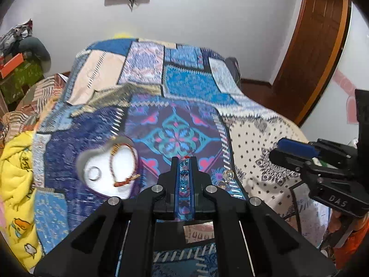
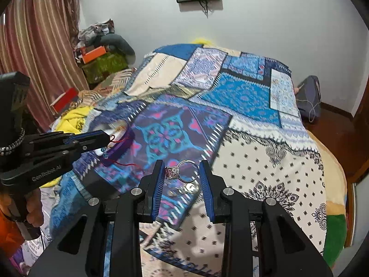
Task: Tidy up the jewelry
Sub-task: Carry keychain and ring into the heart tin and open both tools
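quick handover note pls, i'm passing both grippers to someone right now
Left gripper: shut on a blue bead bracelet with red string, near the white heart-shaped tray.
Right gripper: open, fingers either side of a silver ring on the patchwork bedspread.
Done: a beaded bracelet and a small ring lie in the tray.
Left: place the bead bracelet, grasp the silver ring, collect the small round pieces beside it.

the heart-shaped dish [image 1: 108, 173] and its bracelets are motion-blurred; left tongs [image 1: 184, 159] hide the beads' string.
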Demonstrator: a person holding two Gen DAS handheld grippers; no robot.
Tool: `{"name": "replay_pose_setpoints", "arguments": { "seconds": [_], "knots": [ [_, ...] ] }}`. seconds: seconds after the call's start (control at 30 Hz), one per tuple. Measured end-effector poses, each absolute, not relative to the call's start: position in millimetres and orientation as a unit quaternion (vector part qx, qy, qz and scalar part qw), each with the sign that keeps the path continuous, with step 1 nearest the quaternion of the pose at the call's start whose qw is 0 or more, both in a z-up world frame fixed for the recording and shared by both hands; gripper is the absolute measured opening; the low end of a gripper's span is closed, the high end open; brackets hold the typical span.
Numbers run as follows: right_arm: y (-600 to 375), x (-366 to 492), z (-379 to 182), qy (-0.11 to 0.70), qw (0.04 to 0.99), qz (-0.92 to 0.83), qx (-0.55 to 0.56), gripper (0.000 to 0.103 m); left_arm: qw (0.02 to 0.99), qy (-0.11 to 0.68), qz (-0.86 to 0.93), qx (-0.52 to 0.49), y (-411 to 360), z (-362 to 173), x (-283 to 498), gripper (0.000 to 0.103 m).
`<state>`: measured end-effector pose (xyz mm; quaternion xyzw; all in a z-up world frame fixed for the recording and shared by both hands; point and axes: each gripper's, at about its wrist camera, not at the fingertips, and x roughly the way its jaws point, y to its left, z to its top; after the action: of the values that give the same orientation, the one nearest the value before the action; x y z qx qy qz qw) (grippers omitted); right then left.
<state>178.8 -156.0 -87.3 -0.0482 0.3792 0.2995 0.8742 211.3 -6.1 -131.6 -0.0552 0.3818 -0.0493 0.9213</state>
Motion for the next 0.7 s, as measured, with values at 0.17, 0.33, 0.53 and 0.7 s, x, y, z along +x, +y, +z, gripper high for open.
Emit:
{"name": "replay_pose_setpoints", "arguments": {
  "seconds": [0.17,0.33,0.53,0.7],
  "knots": [
    [-140.6,174.3,-73.3,0.363,0.877,0.311,-0.046,0.028,0.931,0.357,-0.047,-0.058,8.5,-108.5,197.0,0.006],
    [-120.8,173.1,-64.3,0.349,0.879,0.323,-0.044,0.028,0.941,0.333,-0.042,-0.055,25.5,-87.5,186.2,0.006],
    [-98.9,173.9,-61.0,0.344,0.875,0.337,-0.044,0.028,0.950,0.303,-0.036,-0.058,47.2,-67.6,181.4,0.006],
    [-79.6,177.4,-62.8,0.346,0.870,0.350,-0.043,0.028,0.956,0.285,-0.032,-0.054,60.8,-58.3,182.8,0.006]
  ]
}}
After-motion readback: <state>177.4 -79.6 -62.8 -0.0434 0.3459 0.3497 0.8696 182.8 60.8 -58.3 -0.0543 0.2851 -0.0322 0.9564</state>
